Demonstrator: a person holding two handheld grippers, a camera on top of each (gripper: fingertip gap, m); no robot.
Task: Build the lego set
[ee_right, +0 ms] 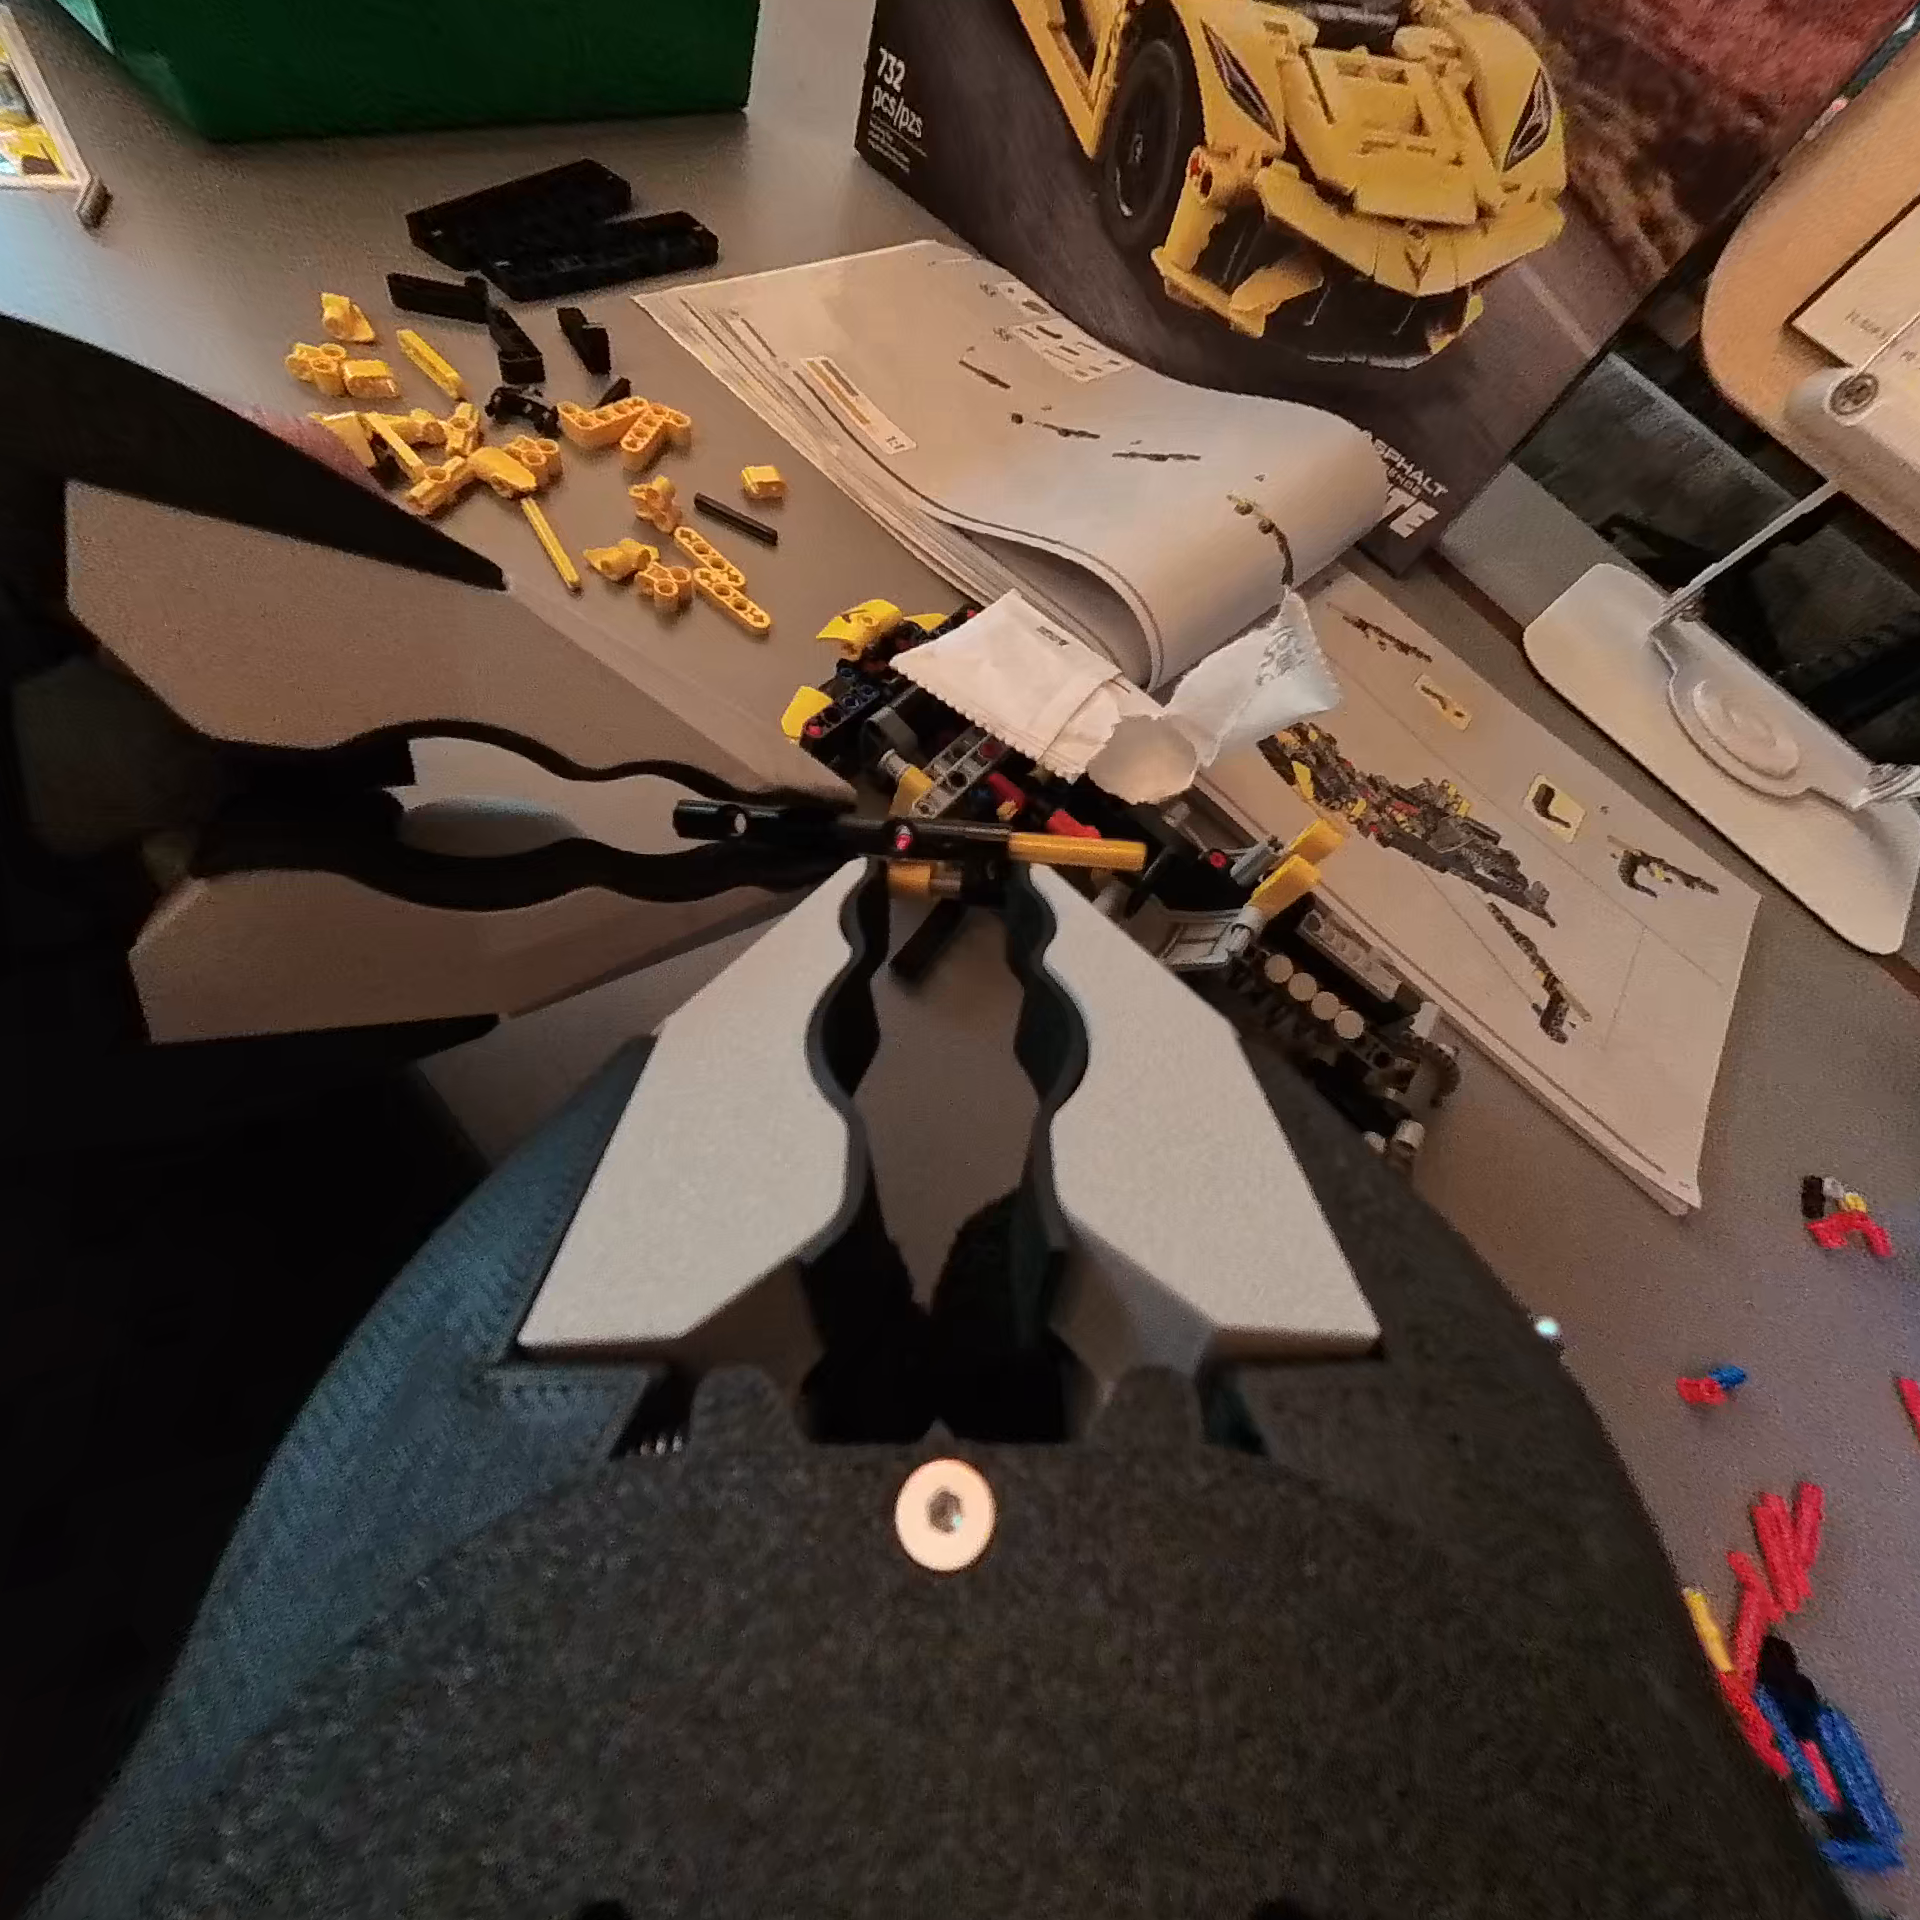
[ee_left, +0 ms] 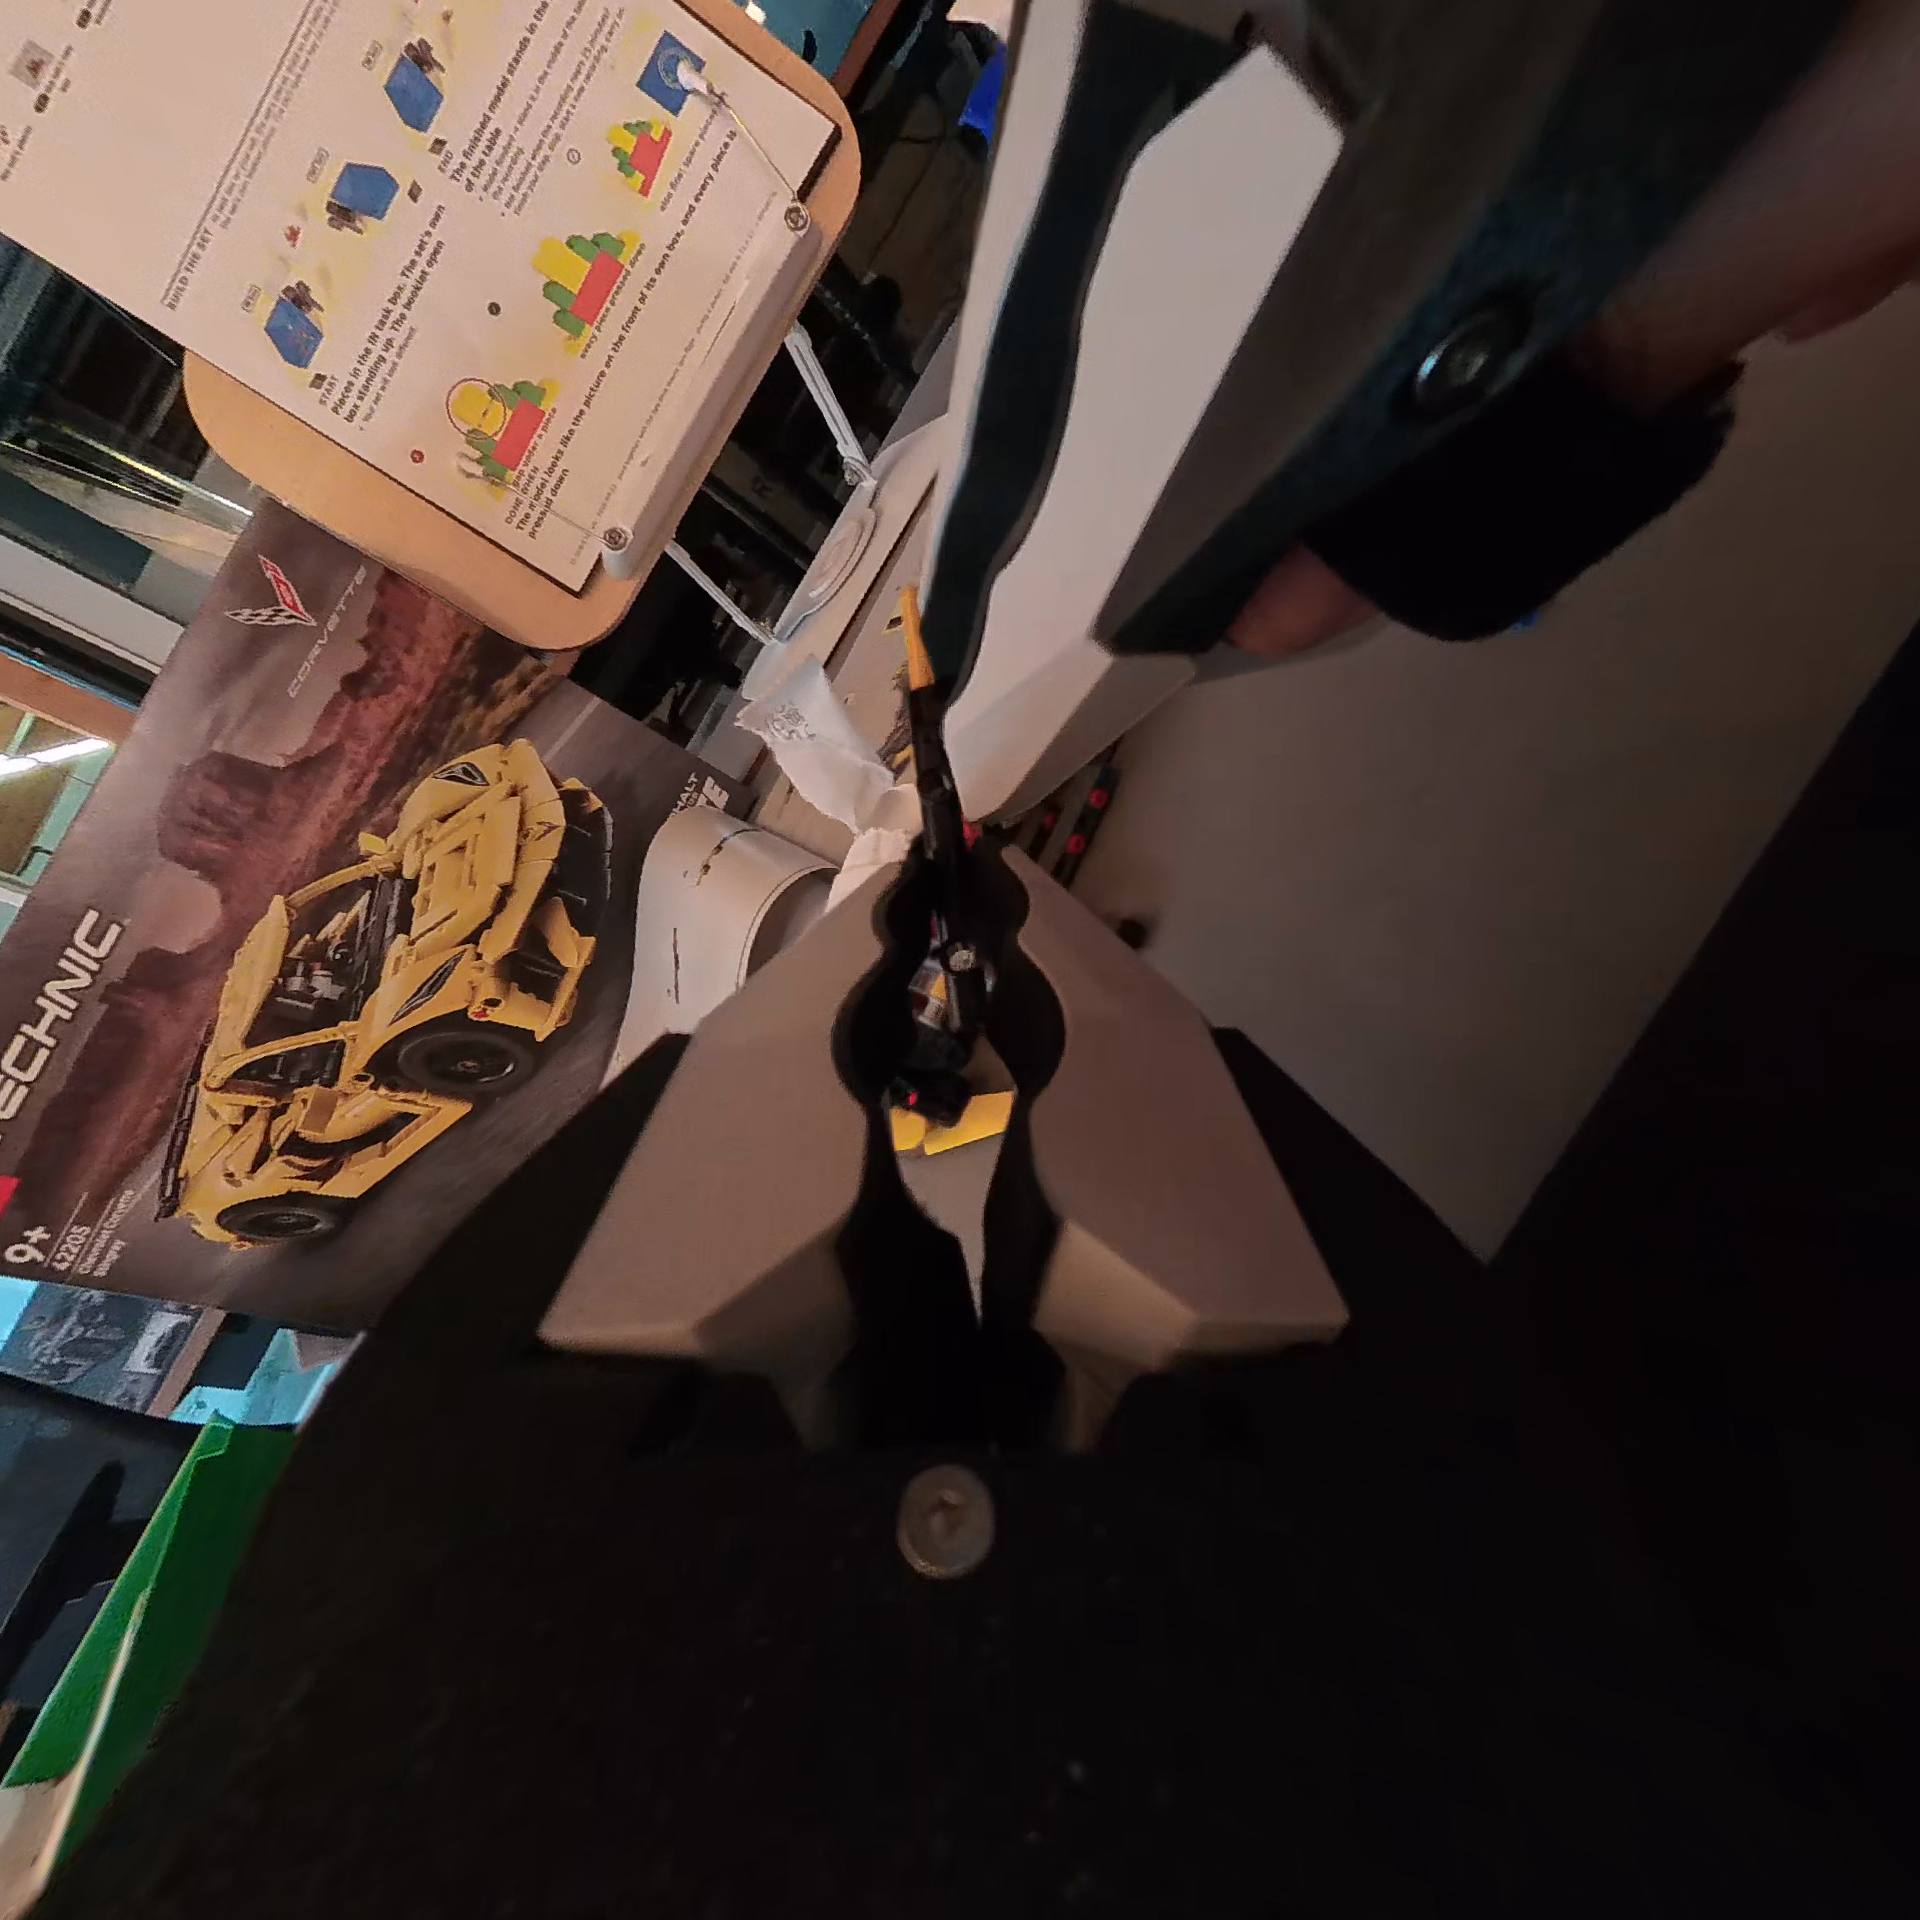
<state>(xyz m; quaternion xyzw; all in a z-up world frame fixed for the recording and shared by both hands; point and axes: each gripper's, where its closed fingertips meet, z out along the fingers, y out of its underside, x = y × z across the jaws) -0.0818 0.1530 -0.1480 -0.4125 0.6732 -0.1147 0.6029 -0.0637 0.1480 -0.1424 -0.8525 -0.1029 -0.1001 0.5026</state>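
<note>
Chassis point(ee_right: 1039, 790) sitting part-built beyond your claws; both claws point(ee_right: 940, 883) point(ee_left: 940, 935) clamping the black-yellow subassembly point(ee_right: 914, 836); loose pieces point(ee_right: 520, 457) waiting.

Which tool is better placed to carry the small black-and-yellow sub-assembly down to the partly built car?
Probably the right tool: it grips the sub-assembly near its middle, directly above the partly built car. The left tool pinches only its black end from the side.
</note>
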